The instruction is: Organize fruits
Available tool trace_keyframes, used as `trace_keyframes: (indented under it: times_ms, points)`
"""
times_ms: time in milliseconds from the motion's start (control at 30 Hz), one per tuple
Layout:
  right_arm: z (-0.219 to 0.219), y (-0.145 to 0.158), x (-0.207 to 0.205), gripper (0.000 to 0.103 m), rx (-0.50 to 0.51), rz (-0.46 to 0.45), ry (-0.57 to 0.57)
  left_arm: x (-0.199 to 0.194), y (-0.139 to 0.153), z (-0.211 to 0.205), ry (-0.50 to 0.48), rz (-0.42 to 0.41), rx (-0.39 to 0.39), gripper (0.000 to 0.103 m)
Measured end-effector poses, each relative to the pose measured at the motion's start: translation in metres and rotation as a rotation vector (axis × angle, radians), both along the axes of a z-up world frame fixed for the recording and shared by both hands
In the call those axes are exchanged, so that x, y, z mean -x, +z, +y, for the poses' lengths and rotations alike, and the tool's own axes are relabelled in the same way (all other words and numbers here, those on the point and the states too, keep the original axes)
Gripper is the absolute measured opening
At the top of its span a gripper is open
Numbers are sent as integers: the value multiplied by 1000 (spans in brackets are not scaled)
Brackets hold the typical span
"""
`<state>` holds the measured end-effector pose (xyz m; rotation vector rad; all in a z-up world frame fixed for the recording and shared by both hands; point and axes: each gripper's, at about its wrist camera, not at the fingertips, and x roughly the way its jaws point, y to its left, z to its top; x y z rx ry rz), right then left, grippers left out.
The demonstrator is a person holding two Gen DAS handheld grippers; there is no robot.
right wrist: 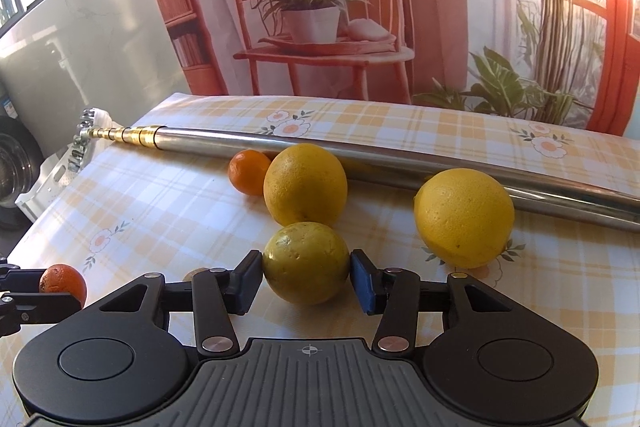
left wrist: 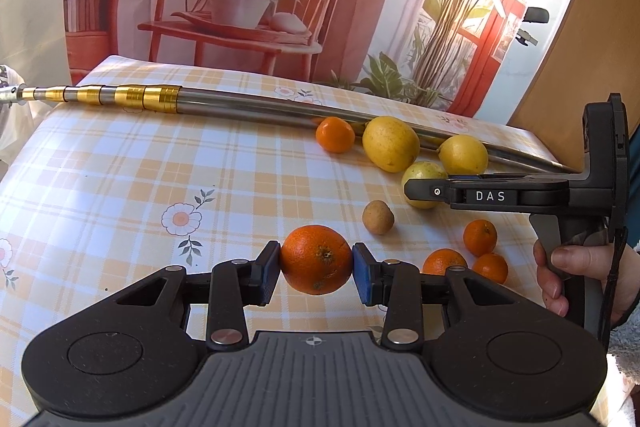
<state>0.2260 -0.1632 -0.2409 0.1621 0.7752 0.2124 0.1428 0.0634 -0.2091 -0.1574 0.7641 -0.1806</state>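
Both hand-held grippers are seen closed on fruit: the left hand-held gripper (left wrist: 316, 265) is pinched on a large orange (left wrist: 315, 259) low over the near middle of the desk (left wrist: 120, 187), and the right hand-held gripper (right wrist: 307, 277) is clamped around a yellow-green round fruit (right wrist: 306, 261). Two lemons (right wrist: 305, 183) (right wrist: 464, 217) are counted beyond it, against a metal pole (right wrist: 360, 151). Four small mandarins are counted in the left view, one far (left wrist: 335, 134) and three near right (left wrist: 480, 237), plus one small brown fruit (left wrist: 378, 217).
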Motion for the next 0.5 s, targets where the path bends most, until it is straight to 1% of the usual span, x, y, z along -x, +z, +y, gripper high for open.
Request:
trace_keyframes:
  times_ms: [200, 333, 500]
  points:
    - [-5, 12, 17, 44, -36, -21, -13, 4, 7, -5, -16, -10, -9, 41]
    - [-7, 23, 37, 44, -59, -42, -24, 12, 12, -11, -33, -20, -12, 41]
    - [-2, 34, 67, 44, -41, -72, -28, 25, 17, -18, -54, -27, -17, 41]
